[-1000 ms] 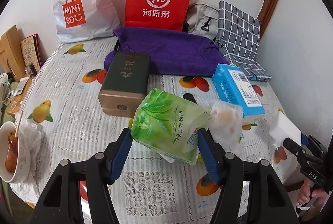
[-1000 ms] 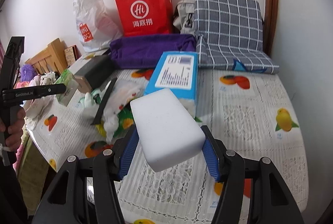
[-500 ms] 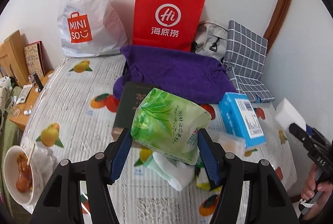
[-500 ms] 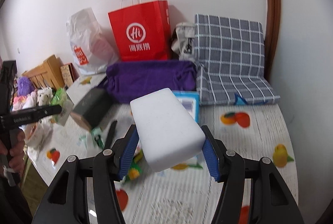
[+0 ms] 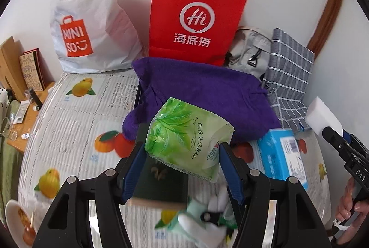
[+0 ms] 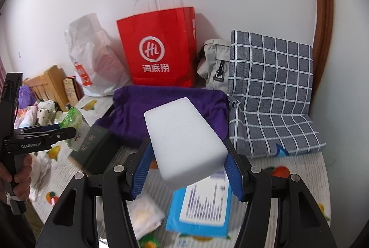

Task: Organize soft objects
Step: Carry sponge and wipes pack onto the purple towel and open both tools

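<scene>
My left gripper (image 5: pixel 182 165) is shut on a green tissue pack (image 5: pixel 186 137) and holds it in the air above a dark green box (image 5: pixel 161 181). My right gripper (image 6: pixel 186 169) is shut on a white sponge block (image 6: pixel 184 139), held above a blue tissue box (image 6: pixel 203 208). The sponge also shows at the right edge of the left wrist view (image 5: pixel 322 116). A folded purple towel (image 5: pixel 203 95) lies at the back of the table. A grey checked cushion (image 6: pixel 272 91) leans in the back right corner.
A red paper bag (image 5: pixel 196 15) and a white Miniso bag (image 5: pixel 90 17) stand against the wall, with a grey pouch (image 6: pixel 214 65) beside them. White-green gloves (image 5: pixel 207 225) and a small packet (image 6: pixel 143 218) lie on the fruit-print tablecloth (image 5: pixel 76 123). A bowl (image 5: pixel 16 220) sits front left.
Both grippers have risen and moved toward the back of the table with their loads. The purple towel and the bags now look nearer.
</scene>
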Demonstrator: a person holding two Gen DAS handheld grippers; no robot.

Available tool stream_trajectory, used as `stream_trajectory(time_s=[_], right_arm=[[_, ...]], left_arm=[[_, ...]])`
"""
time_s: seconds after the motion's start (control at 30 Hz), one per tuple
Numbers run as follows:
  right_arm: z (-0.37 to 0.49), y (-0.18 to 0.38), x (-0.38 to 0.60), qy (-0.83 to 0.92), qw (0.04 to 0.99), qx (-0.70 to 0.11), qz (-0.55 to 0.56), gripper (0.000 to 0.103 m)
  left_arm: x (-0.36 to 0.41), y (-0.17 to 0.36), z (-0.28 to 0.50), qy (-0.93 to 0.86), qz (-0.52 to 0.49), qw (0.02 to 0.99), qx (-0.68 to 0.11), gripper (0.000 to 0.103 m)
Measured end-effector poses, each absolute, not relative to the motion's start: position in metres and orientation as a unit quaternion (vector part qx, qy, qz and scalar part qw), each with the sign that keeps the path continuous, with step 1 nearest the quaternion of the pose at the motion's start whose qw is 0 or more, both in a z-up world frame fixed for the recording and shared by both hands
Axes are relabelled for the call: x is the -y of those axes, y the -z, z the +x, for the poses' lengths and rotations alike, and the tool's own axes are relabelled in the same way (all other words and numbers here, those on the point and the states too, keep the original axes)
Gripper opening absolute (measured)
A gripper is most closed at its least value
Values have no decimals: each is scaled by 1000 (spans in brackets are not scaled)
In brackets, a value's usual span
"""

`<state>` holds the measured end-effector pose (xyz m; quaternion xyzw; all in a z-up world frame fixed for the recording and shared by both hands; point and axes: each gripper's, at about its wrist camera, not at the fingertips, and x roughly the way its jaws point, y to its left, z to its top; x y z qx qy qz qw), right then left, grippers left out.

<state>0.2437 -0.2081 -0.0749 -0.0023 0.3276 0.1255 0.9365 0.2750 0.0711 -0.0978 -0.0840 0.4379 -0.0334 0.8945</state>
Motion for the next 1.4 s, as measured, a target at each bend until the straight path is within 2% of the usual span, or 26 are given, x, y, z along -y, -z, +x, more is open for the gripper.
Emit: stream_trajectory(time_s=[0.9,1.2,1.4], right_arm=[[420,137,192,-112,913,-392,20,59],[450,165,182,-129,896,-424,4,60],[461,183,187,-144,876,-458,35,61]], left_arm=[[-75,144,443,31,-116,866,-485,63],[-78,164,467,28,-127,854,-504,63],[-85,175,477,13,-137,848,-511,63]])
